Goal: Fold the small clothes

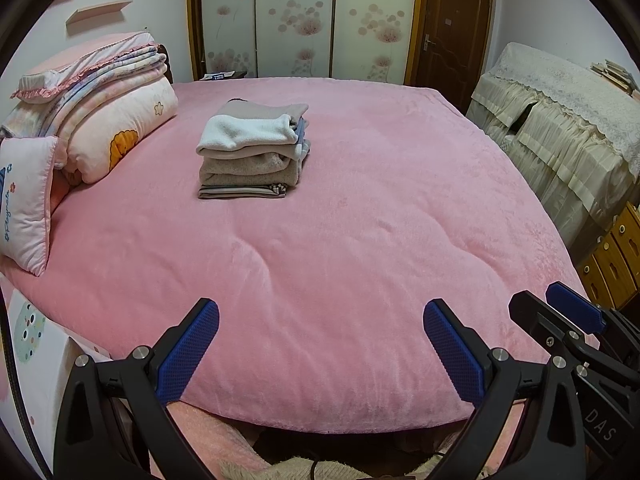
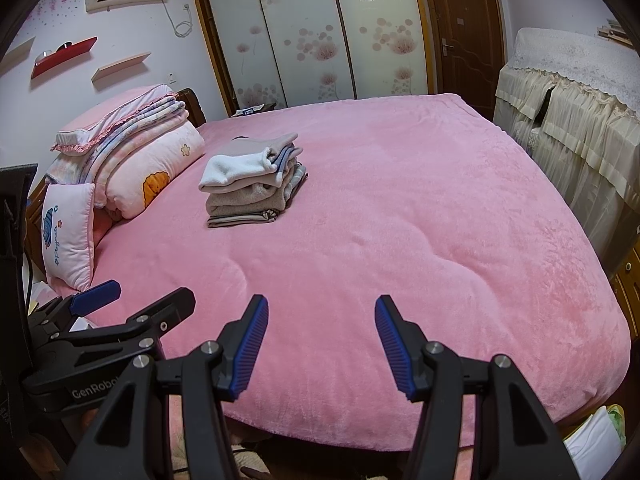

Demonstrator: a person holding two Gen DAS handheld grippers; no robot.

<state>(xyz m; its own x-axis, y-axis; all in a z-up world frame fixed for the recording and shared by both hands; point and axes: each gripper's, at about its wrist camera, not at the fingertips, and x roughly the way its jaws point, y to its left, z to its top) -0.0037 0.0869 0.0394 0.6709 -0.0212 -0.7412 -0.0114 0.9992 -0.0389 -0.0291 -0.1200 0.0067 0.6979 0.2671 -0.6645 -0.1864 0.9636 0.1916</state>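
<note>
The bed (image 1: 340,240), covered by a pink plush blanket, fills the centre of both views. A wardrobe (image 1: 296,16) with flowered sliding panels stands along the top of the frame, a brown door (image 1: 452,28) to its right. A lace-draped piece of furniture (image 1: 560,128) occupies the right edge.

Folded bedding (image 1: 108,120) is piled at the upper left of the bed, with a small pink-and-white pillow (image 1: 24,200) leaning just below it at the left edge.

The stack of folded clothes (image 1: 252,152) lies on the bed, upper centre-left of the frame, near the bedding but apart from it. A white garment (image 1: 248,130) lies on top, beige pieces beneath it and a striped piece at the bottom.

The left claw (image 1: 320,344) sits at the bottom centre of the left wrist view, over the near edge of the bed, jaws spread wide and holding nothing. The right claw (image 2: 320,344) sits likewise in the right wrist view, jaws wide and holding nothing. Each claw appears in the other's view: the right claw at lower right (image 1: 560,312), the left claw at lower left (image 2: 132,300). Both are well apart from the stack.
</note>
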